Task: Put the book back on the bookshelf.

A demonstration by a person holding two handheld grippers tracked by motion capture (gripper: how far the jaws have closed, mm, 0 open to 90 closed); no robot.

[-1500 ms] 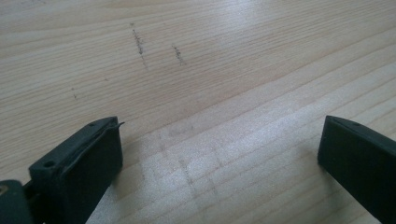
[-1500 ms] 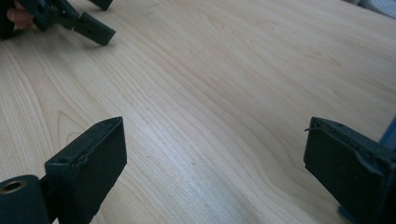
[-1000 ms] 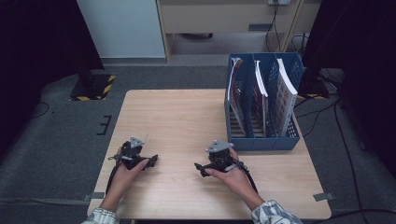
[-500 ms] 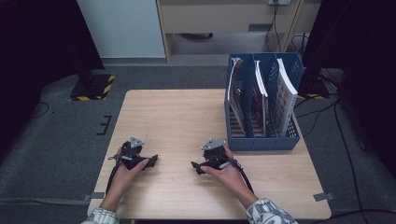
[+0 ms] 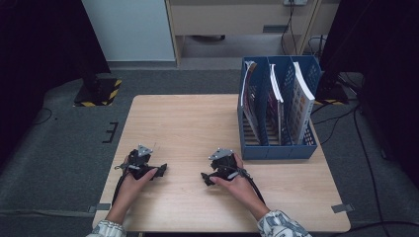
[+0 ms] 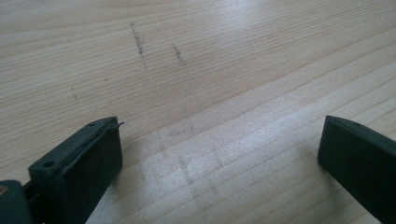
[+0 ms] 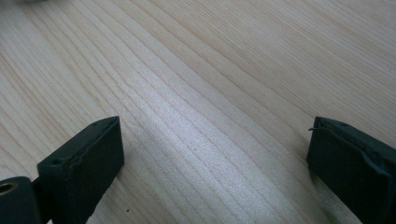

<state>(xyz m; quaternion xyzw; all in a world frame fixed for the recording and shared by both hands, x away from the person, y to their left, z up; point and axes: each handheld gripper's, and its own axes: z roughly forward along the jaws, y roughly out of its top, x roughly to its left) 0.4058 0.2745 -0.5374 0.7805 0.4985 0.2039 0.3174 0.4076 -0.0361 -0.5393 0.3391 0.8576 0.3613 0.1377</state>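
Right gripper (image 5: 205, 178) shifted left, left gripper (image 5: 159, 171) wide (empty)

Matt pale wood table (image 5: 188, 123); blue plastic file rack (image 5: 276, 150).

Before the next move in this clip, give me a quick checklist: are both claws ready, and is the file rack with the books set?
1. Left claw open, bare wood between its jaws: ok.
2. Right claw open, holding nothing: ok.
3. Both claws low over the table, apart from each other: ok.
4. Blue file rack upright at the table's far right: ok.
5. Books standing inside the rack, leaning a little: ok.
6. Whether the claws touch the tabletop: cannot tell.
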